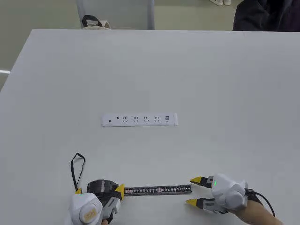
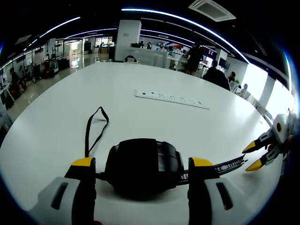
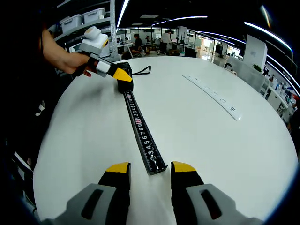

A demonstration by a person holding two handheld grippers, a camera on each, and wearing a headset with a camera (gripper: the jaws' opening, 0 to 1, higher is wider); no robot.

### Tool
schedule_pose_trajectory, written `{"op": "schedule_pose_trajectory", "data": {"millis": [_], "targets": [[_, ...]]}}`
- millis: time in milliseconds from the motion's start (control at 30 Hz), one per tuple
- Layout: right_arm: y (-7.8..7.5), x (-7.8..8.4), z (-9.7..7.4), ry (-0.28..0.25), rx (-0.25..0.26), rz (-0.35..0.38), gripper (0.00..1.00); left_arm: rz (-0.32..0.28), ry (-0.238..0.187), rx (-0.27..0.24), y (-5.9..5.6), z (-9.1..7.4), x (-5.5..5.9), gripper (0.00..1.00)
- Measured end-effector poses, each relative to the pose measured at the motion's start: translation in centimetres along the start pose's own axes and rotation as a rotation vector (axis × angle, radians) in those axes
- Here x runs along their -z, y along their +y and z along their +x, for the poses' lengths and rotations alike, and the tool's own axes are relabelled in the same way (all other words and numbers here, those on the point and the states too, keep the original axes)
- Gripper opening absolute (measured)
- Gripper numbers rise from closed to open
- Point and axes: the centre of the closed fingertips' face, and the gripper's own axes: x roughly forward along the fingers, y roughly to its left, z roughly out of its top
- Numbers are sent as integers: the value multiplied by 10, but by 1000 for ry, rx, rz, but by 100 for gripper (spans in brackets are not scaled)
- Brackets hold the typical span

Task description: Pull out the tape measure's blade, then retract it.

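Held tight in left claw (image 2: 142, 163): black round tape measure (image 1: 101, 186), on the white bench (image 1: 187, 70). Dark numbered blade (image 3: 143, 136) out flat, pointing straight at the open, empty right claw (image 3: 151, 167), tip just before it.

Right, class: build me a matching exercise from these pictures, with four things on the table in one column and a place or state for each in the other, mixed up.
Things:
1 case
2 blade
3 power strip
4 strap

Places or states:
A white, lying apart from the rest
B between the jaws of the left gripper
C pulled out, end at the open right gripper
D black loop beside the case

Pairs: 1-B, 2-C, 3-A, 4-D.
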Motion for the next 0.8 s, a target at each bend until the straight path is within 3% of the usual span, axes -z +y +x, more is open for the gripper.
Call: {"op": "schedule_pose_trajectory", "data": {"millis": [133,433,800], "targets": [[-1,2,2,11,-46,-24,28,-4,-3,-5,4,2,2,76],[-3,6,5,18,-120,-66,21,-9,0,3,-2,1,0,74],[-5,10,9,-8,-154,-87,16,-12,5,7,-1,3,1,74]]}}
